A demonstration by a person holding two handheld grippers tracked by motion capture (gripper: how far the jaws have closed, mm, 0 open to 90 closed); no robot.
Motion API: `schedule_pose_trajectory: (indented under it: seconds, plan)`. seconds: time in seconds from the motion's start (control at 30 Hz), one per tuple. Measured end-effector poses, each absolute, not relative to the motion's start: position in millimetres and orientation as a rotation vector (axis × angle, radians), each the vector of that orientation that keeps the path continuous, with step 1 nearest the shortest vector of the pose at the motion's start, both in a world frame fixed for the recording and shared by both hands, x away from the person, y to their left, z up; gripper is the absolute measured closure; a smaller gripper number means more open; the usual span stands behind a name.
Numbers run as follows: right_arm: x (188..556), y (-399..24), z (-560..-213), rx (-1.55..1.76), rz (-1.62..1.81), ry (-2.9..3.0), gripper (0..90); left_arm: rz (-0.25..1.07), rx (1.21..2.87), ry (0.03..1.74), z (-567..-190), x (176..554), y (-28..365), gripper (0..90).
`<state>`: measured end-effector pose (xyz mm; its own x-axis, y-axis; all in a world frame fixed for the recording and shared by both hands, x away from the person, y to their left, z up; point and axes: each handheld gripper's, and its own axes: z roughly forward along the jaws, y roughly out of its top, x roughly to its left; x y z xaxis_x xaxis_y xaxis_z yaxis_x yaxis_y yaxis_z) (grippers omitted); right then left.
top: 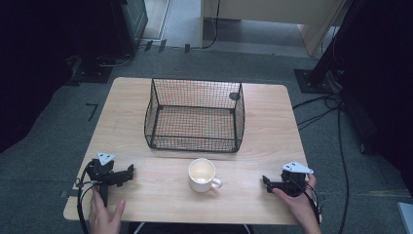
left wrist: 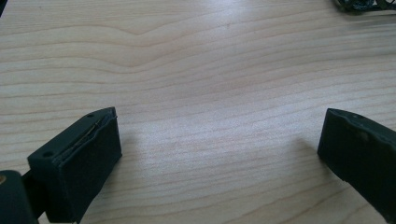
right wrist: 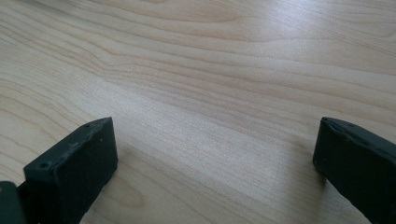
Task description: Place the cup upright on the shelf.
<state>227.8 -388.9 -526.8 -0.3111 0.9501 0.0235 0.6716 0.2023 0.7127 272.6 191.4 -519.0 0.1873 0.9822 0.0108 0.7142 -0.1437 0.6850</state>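
Two claws, both mine, both down at the near edge of the pale wood worktop (top: 146,195). My left claw (top: 127,171) sits at the near left corner, my left hand (top: 103,217) behind it with the fingers spread on the wood. Its jaws stand wide apart, and in the left gripper view there's nothing but bare grain between them. My right claw (top: 266,181) is over at the near right, gripped in my right hand (top: 301,204), the grey three-cornered plate (top: 297,167) sitting on top. Jaws wide apart here too, holding nothing, plain wood showing in the gap.

Between the two claws, well apart from each, stands a white mug (top: 202,175), upright, handle pointing to the right. It looks empty from above. Just beyond it, toward the far side and in the middle of the worktop, sits a black wire basket (top: 195,141), open at the top. Mug and basket are near each other, not touching.
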Motion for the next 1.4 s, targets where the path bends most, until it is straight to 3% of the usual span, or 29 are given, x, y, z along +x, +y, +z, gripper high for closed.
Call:
schedule_pose_trajectory:
  seconds: [0.5, 0.63, 1.4]
  plan:
    - [218, -378, -509, 1.471, 1.014, 2.022, 6.9, 0.655, 1.9, 1.622, -519, 274, 188, 0.0]
    - [214, -370, -499, 1.43, 1.054, 2.02, 13.4, 0.656, 1.899, 1.623, -519, 274, 188, 0.0]
    - [205, -318, -478, 1.276, 1.148, 2.101, 14.1, 0.655, 1.899, 1.622, -519, 274, 188, 0.0]
